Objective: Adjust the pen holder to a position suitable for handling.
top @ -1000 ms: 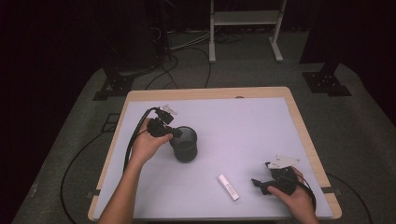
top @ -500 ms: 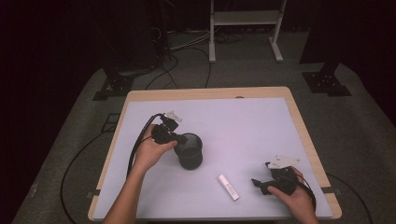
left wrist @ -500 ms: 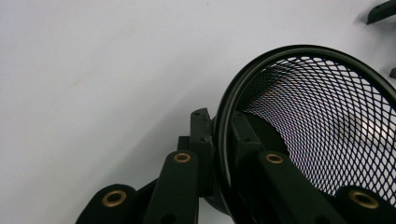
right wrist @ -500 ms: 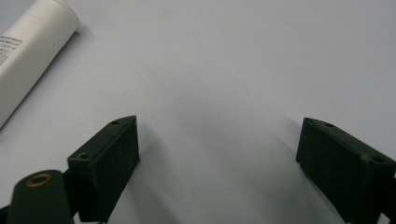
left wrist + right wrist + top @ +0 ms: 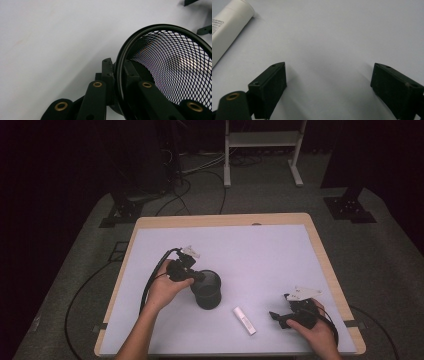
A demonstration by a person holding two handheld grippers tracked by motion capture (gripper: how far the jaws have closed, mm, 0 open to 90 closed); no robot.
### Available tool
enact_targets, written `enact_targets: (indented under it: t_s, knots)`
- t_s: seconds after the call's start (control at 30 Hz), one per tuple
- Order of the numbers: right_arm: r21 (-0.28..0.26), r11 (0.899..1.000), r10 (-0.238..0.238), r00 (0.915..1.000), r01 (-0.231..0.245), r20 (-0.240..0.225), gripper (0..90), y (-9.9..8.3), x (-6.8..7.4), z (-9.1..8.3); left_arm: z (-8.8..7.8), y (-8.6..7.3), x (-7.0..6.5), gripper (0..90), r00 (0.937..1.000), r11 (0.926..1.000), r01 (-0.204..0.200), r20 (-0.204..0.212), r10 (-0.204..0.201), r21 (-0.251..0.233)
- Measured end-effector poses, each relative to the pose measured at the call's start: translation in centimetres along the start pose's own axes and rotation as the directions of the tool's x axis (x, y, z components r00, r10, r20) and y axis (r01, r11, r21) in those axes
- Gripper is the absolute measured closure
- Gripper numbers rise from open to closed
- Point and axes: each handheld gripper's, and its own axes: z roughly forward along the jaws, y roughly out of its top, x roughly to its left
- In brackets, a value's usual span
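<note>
**Left gripper clamps the mesh cup's rim; right gripper rests spread beside the tube**

On the bench [image 5: 280, 250], covered by a pale sheet, the left gripper [image 5: 192, 276] is clenched on the rim of a black mesh cup [image 5: 207, 290]. In the left gripper view the cup [image 5: 172, 72] is seen from close up: its round rim passes between the two jaws, one jaw outside the wall and one inside, and both press on it. The left gripper [image 5: 117, 82] holds the rim at the side of the cup towards the person's left hand [image 5: 165, 290]. The cup stands upright left of the bench's centre, its open mouth up, its base on the sheet as far as the high view lets me tell.

A white tube [image 5: 244, 320] lies flat on the sheet near the front edge, right of the cup and apart from it, slanted with one end nearer the cup.

The right gripper [image 5: 278, 316] sits at the near right of the bench in the right hand [image 5: 315, 332], just right of the tube, its tips pointing left towards it. In the right gripper view the gripper [image 5: 328, 82] has its jaws spread wide with bare sheet between them; it is released and grasps nothing. The tube [image 5: 227, 27] shows at the upper left of that view, clear of the jaws.
</note>
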Motion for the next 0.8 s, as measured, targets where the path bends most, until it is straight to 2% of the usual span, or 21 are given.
enact_targets:
  t_s: [0.4, 0.6, 0.8]
  knots:
    - [0.0, 1.0, -0.004, 1.0, 0.004, 0.0, 12.1, 0.0, 0.0, 0.0, 1.0, -0.4, -1.1, 82.6, 0.9995, 0.9991, -0.02, 0.025, 0.019, 0.037]
    - [0.0, 1.0, -0.003, 1.0, 0.003, 0.0, 12.1, 0.0, 0.0, 0.0, 1.2, -0.4, -1.3, 82.5, 0.9992, 0.999, -0.022, 0.036, 0.02, 0.039]
    - [0.0, 1.0, -0.002, 1.0, 0.002, 0.0, 12.0, 0.0, 0.0, 0.0, 1.3, -0.3, -1.3, 82.4, 0.9993, 0.9988, -0.025, 0.029, 0.024, 0.041]
